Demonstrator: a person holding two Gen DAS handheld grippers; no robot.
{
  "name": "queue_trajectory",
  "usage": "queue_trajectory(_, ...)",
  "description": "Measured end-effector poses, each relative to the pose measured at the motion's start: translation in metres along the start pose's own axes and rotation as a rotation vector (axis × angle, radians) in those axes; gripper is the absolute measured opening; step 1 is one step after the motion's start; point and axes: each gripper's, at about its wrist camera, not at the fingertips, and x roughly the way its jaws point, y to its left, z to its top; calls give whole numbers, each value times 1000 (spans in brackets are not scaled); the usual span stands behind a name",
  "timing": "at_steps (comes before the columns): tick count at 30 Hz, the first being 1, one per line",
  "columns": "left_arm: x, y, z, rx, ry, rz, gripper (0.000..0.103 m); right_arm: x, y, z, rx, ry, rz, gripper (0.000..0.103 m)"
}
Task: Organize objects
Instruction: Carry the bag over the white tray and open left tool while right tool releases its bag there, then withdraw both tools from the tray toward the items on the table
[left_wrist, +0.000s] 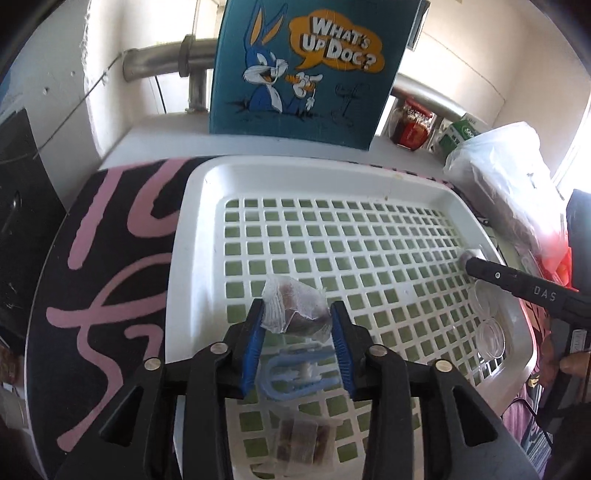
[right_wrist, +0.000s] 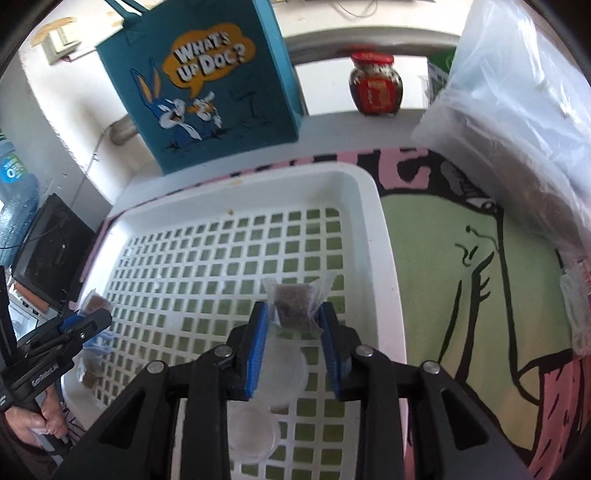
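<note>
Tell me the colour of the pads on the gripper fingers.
Blue, on black fingers; clearest in the right wrist view.

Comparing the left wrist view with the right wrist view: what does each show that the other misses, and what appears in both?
Left wrist only: a pale blue plastic clip on the tray beneath the left tongs, and metal pipes behind the bag.

Right wrist only: a water bottle at far left and the green part of the printed mat.

Both: the white lattice tray, the "What's Up Doc?" bag, the red-lidded jar, clear lids, and a wrapped brown packet between each pair of tongs.
</note>
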Motion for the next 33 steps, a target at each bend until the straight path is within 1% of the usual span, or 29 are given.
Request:
queue_trajectory(1,-2,-1,1,6,0,3,47,-1,-1,0,6,-15,10,38)
queue_trajectory(2,-4,-1,2,9,0,-6,51,-2,-1,1,8,-10,15,44)
queue_trajectory(3,-7,0,3,10,-7,-20,53,-6,-1,0,6,-8,21,46)
queue_trajectory(4,-15,1,4,3,-25,-30,55,-13,0,-1,2,-26,19,47)
queue_trajectory(5,-26,2,5,-3,-52,-42,58,-23,2,-2,-5,-57,14,48)
queue_trajectory(6,-35,3,5,-4,-78,-52,61,-39,5,-4,-17,-97,12,48)
queue_trajectory(7,-50,4,4,-8,-113,-66,63,-51,8,-5,-26,-124,23,48)
queue_trajectory(9,-79,5,0,-18,-174,-100,67,-90,10,-14,-42,-193,77,48)
queue_trajectory(10,-95,5,-4,-10,-210,-115,68,-110,10,-21,-50,-231,103,48)
queue_trajectory(11,-108,5,-7,1,-242,-118,72,-123,11,-25,-57,-258,117,49)
queue_trajectory(12,-123,3,-13,12,-276,-117,77,-143,12,-33,-66,-298,133,51)
queue_trajectory(13,-136,1,-20,24,-307,-118,79,-161,12,-41,-74,-339,147,58)
queue_trajectory(14,-148,-1,-29,43,-330,-114,80,-177,11,-49,-78,-376,159,64)
queue_trajectory(15,-154,-2,-34,55,-337,-106,81,-194,11,-59,-81,-413,173,65)
queue_trajectory(17,-164,-6,-52,87,-340,-98,81,-214,12,-76,-94,-448,205,66)
queue_trajectory(19,-165,-7,-68,92,-315,-105,81,-224,14,-92,-106,-445,231,66)
queue_trajectory(21,-158,-10,-84,98,-264,-120,81,-222,16,-108,-121,-423,245,66)
queue_trajectory(22,-153,-12,-92,102,-236,-118,81,-216,17,-115,-132,-403,238,66)
queue_trajectory(24,-139,-15,-105,102,-186,-113,81,-196,25,-127,-178,-343,189,66)
queue_trajectory(26,-122,-15,-115,88,-117,-106,81,-174,32,-136,-229,-281,141,65)
queue_trajectory(27,-116,-15,-119,80,-98,-104,81,-157,39,-141,-264,-236,116,65)
queue_trajectory(28,-109,-15,-123,72,-75,-97,81,-146,41,-144,-291,-209,102,62)
queue_trajectory(29,-104,-14,-125,67,-57,-92,81,-136,45,-147,-318,-187,89,58)
queue_trajectory(31,-99,-11,-126,45,-47,-85,81,-115,51,-151,-366,-138,56,54)
queue_trajectory(33,-93,-8,-124,21,-35,-81,80,-101,53,-154,-380,-105,51,53)
